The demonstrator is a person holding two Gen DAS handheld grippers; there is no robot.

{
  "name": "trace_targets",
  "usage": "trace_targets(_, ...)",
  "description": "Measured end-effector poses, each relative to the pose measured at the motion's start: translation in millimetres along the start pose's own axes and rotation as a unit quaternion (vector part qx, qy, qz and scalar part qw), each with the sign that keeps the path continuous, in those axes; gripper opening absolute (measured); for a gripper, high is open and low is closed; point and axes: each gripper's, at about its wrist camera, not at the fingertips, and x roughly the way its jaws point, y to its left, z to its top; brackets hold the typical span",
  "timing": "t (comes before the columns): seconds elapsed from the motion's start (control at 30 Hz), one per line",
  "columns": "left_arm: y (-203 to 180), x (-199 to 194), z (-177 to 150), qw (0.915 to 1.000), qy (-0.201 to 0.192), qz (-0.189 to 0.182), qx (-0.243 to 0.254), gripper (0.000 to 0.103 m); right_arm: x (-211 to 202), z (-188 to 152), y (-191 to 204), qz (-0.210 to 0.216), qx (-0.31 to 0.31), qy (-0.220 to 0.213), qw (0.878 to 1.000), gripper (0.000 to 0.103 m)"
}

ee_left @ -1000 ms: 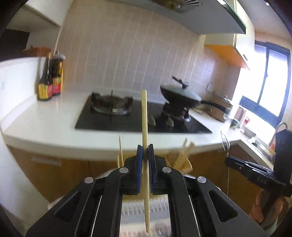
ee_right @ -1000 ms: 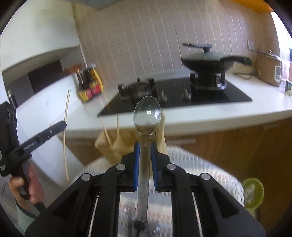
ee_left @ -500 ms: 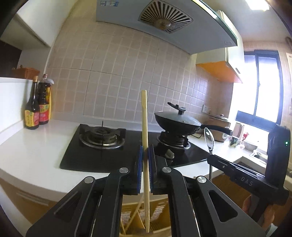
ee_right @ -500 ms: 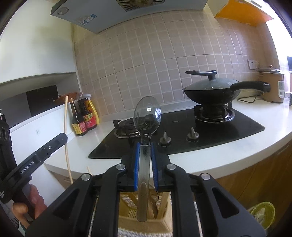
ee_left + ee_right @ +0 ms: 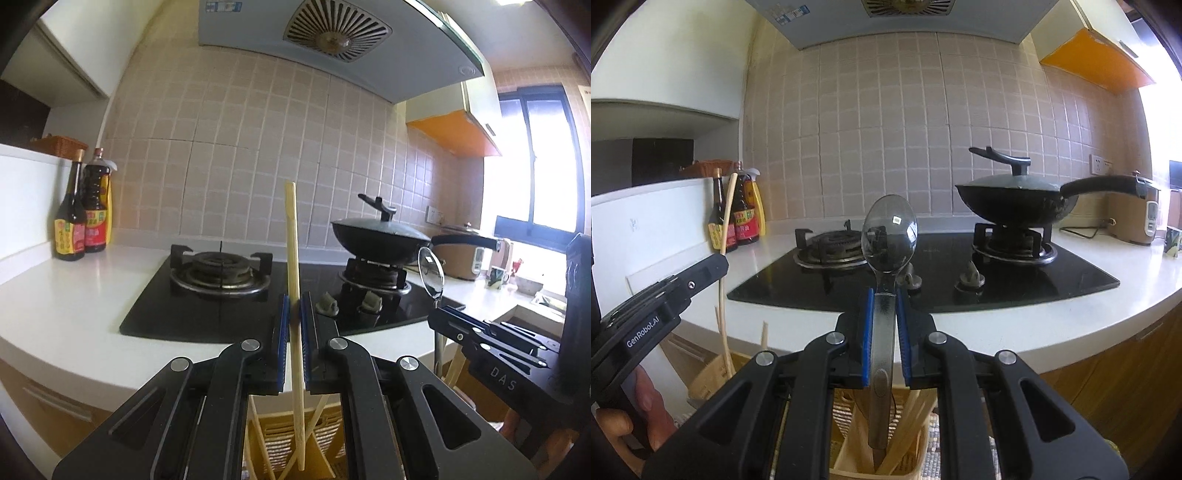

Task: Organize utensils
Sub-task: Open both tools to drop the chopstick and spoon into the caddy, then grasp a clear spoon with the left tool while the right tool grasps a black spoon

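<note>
left tongs (image 5: 294, 314) "DAS" | right tongs (image 5: 884, 306) "GenRobot.AI" | bottle labels (image 5: 79, 236) probably Chinese, unreadable

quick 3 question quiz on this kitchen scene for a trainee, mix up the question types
1. True or false: the left hand-held gripper holds a spoon.
2. The wok sits on which burner of the stove in the right wrist view: A) left, B) right, C) neither?
3. Fill in: below the spoon in the right hand-held gripper stands a wooden ____ with chopsticks in it.

Key: 1 false, it grips a chopstick; 2 B; 3 holder.
</note>
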Motion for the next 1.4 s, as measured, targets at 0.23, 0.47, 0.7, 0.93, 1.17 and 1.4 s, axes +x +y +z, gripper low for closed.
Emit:
trace_targets(0.23,5.8,-14.1,-2.4,0.9999,0.012,-0.001,-0.007,0.022,-18.5,-7.7,-10.2,0.022,0.024,0.02,0.999,0.019)
trace_targets(0.47,12.6,-54.7,8.9,0.9995,0.011,-0.002,-0.029,0.027,-68.0,-7.0,-22.4,0.034,0.053,0.028,0.998,0.02)
trace_targets(0.7,13.6,-110.0,16.8,0.9978,0.033,-0.026,-0.052,0.039,-115.2,-16.5,-35.4,0.036,0.07,0.058,0.995,0.02)
trace_targets(0.93,4.5,-150.6,-5.8,0.9941,0.094,-0.027,-0.047,0.044,-151.8,-45.8,-45.8,0.048,0.087,0.12,0.988,0.02)
trace_targets(1.17,-3.0,-167.7,-51.5,0.9769,0.209,-0.009,-0.044,0.046,-171.1,-83.4,-51.9,0.008,0.085,0.189,0.978,0.034)
trace_targets(1.4,-8.0,-169.7,-103.4,0.9465,0.316,-0.001,-0.065,0.046,-177.2,-123.4,-44.1,0.012,0.097,0.278,0.956,0.051)
